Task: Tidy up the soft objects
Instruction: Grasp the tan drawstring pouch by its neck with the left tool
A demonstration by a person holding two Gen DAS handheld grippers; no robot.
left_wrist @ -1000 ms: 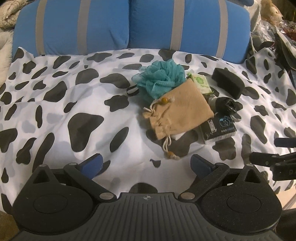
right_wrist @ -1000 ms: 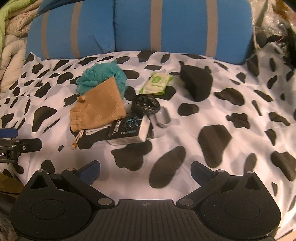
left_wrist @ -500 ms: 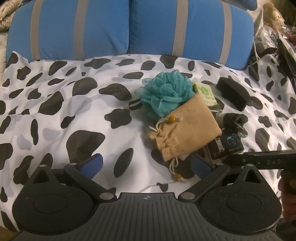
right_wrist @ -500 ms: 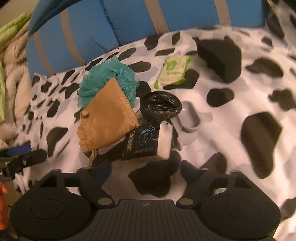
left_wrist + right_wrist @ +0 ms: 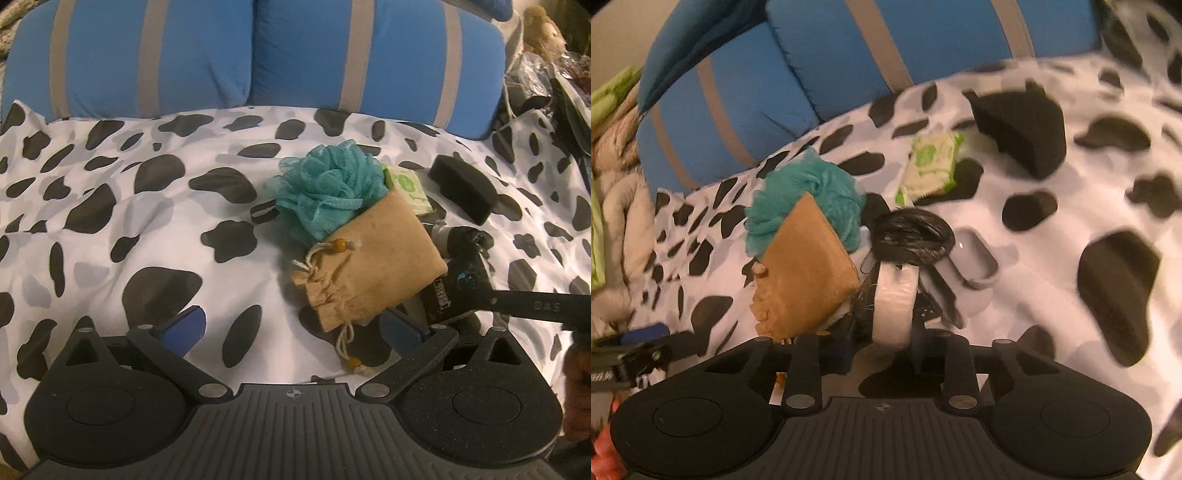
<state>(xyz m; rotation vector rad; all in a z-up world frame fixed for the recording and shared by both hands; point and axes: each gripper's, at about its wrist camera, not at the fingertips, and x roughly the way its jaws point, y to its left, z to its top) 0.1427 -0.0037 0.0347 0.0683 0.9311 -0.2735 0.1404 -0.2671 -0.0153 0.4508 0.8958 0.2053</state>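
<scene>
Right wrist view first: my right hand-held gripper (image 5: 886,343) has just been closing and is now clamped on the dark tissue pack (image 5: 894,302), whose pale end stands up between its fingers, at the near edge of the pile on the cow-print sheet (image 5: 1052,240). Touching the pack on the left is the tan drawstring pouch (image 5: 809,266), which leans on the teal bath pouf (image 5: 812,192) behind it. Just beyond the pack sits a black crumpled plastic roll (image 5: 910,236), then a green-and-white wipes pack (image 5: 932,162) and a black foam block (image 5: 1019,129). Blue cushions with grey stripes (image 5: 849,55) line the back. From the left wrist, my left hand-held gripper (image 5: 291,325) hangs wide open over the sheet, holding nothing, its right finger just beside the pouch.
</scene>
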